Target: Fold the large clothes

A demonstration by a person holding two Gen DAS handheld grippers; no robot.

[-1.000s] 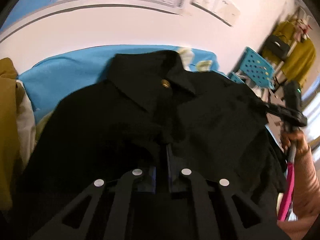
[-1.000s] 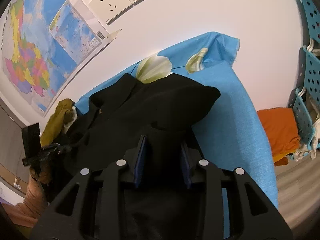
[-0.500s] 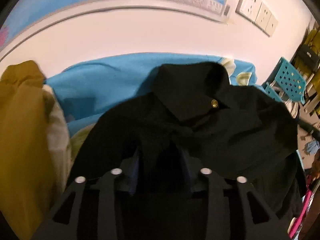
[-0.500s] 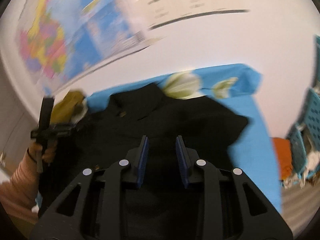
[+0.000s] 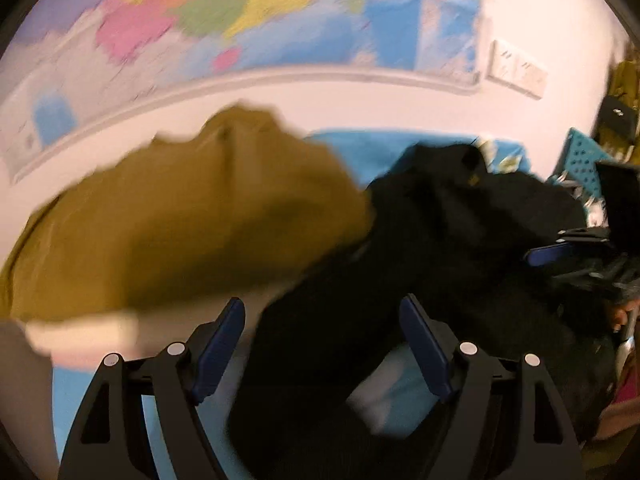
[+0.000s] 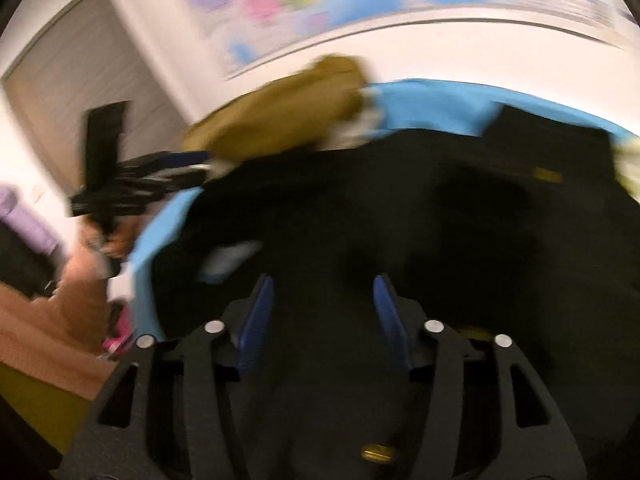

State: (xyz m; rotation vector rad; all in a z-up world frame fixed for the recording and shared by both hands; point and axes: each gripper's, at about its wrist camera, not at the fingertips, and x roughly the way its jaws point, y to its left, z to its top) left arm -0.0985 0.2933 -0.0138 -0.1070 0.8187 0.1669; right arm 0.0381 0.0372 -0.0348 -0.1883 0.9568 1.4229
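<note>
On a blue-covered surface below a wall map [image 5: 248,12], a black shirt [image 5: 460,240] lies spread with its collar toward the wall, a gold button [image 6: 548,175] showing near the neck. Both views are blurred. The left hand-held gripper [image 5: 322,344] hangs over the shirt's left edge with its jaws opening, now spread wide; black cloth shows in the gap between the blue pads [image 5: 220,344], but neither pad presses on it. The right hand-held gripper [image 6: 324,312] sits over the middle of the shirt, its jaws also opening, about half spread, with dark fabric below and between the pads and no grip visible. A mustard garment [image 5: 192,216] is heaped just beside the shirt on its left, touching its edge, with something pale under it. In the right wrist view a hand [image 6: 112,236] and a tan sleeve [image 6: 48,320] carry the left gripper at the blue cover's [image 6: 436,104] edge. Wall sockets [image 5: 516,70] and a teal perforated crate [image 5: 584,160] stand off to the right.
</note>
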